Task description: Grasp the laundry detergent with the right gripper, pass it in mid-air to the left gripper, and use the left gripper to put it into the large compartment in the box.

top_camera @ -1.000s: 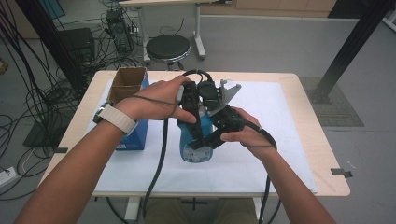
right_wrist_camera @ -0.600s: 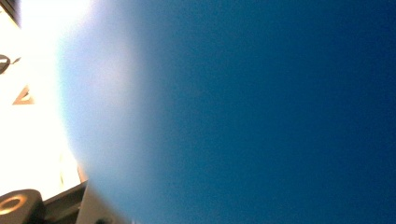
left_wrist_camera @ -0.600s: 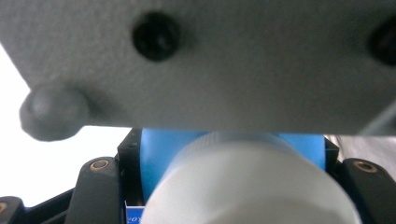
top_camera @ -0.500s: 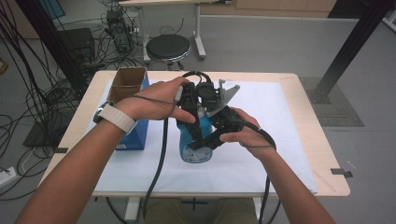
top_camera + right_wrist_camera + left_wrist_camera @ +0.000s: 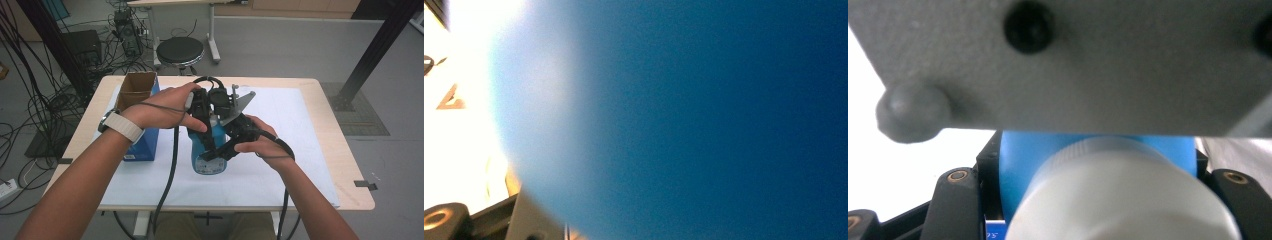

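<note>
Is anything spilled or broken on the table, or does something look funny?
Nothing looks spilled or broken. The blue bottle stands upright on the white sheet, held by both grippers: the left gripper at its white cap, the right gripper on its body. The open cardboard box sits tidily beside it.

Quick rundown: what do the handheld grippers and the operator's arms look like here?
Both grippers, left gripper and right gripper, are black with two black jaws, and each trails a black cable. A grey three-cornered plate tops one. Forearms are bare, without sleeves; a white watch band circles the left wrist.
</note>
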Action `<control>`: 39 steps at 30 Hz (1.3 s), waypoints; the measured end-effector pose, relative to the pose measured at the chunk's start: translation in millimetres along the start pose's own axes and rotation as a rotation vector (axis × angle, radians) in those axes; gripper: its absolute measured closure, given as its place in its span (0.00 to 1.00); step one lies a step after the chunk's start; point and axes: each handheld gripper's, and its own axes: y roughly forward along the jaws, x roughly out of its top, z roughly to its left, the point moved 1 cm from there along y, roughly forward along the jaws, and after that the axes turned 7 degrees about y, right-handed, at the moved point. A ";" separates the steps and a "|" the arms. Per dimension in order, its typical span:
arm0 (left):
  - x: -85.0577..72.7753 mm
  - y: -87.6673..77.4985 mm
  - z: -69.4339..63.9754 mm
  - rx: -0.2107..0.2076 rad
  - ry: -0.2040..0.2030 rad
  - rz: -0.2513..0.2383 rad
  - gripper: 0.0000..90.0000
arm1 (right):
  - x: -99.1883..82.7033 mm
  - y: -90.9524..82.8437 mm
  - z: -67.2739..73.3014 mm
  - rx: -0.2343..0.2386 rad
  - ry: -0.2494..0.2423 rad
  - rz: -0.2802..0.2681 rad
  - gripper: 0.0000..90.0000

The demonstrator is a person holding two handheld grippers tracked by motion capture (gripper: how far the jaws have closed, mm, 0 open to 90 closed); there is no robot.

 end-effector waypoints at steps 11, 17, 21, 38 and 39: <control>-2.7 1.8 1.4 -0.009 -0.004 -0.007 0.43 | -0.6 1.7 -2.4 0.011 -0.016 0.002 0.48; -2.9 2.0 2.0 -0.008 -0.002 -0.011 0.43 | -0.7 1.7 -2.8 0.008 -0.017 0.004 0.48; -3.4 2.0 2.1 -0.009 -0.005 -0.013 0.43 | -0.7 1.5 -2.9 0.008 -0.015 0.005 0.48; -5.3 2.1 1.8 -0.006 -0.009 -0.026 0.43 | 0.5 2.3 -1.5 0.021 -0.001 0.010 0.48; -5.4 2.1 1.9 -0.006 -0.009 -0.027 0.43 | 0.5 2.3 -1.6 0.022 -0.001 0.011 0.48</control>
